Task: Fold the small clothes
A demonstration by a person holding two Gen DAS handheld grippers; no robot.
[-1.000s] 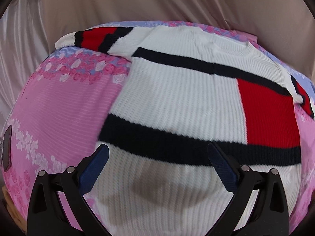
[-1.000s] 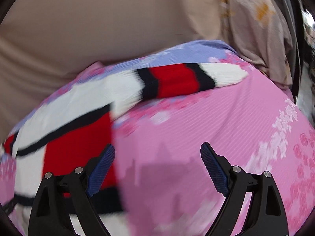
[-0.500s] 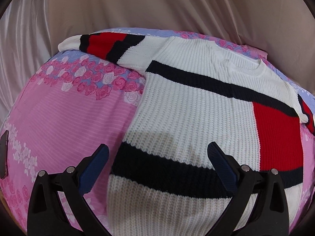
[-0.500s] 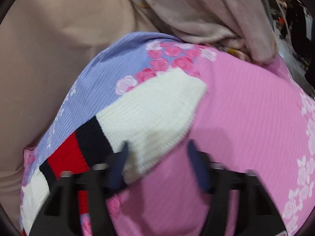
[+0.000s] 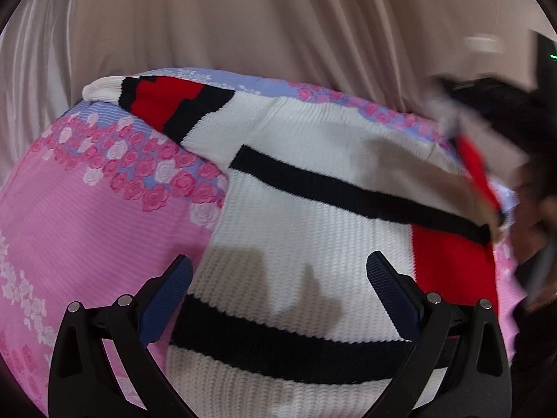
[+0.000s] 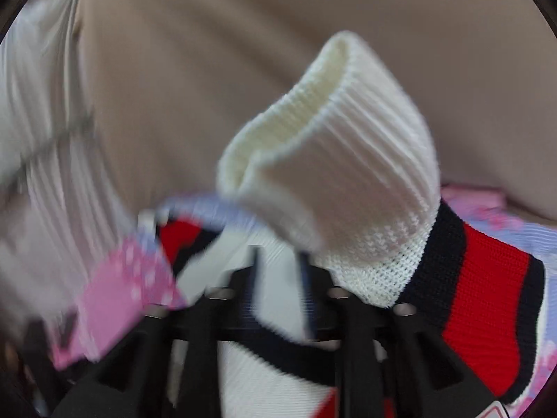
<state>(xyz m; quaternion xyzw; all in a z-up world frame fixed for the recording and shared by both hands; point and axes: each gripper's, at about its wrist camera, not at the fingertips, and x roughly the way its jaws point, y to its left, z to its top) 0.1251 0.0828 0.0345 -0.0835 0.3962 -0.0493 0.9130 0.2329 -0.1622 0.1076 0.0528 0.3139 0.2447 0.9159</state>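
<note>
Right gripper (image 6: 282,278) has its fingers close together and opening a little, and it seems to hold the sweater's sleeve (image 6: 348,181), though that view is blurry. Left gripper (image 5: 278,296) hangs wide open over the sweater (image 5: 313,230), holding nothing. Under the sweater lies the pink flowery sheet (image 5: 87,226), with a beige curtain (image 5: 278,17) beyond.
</note>
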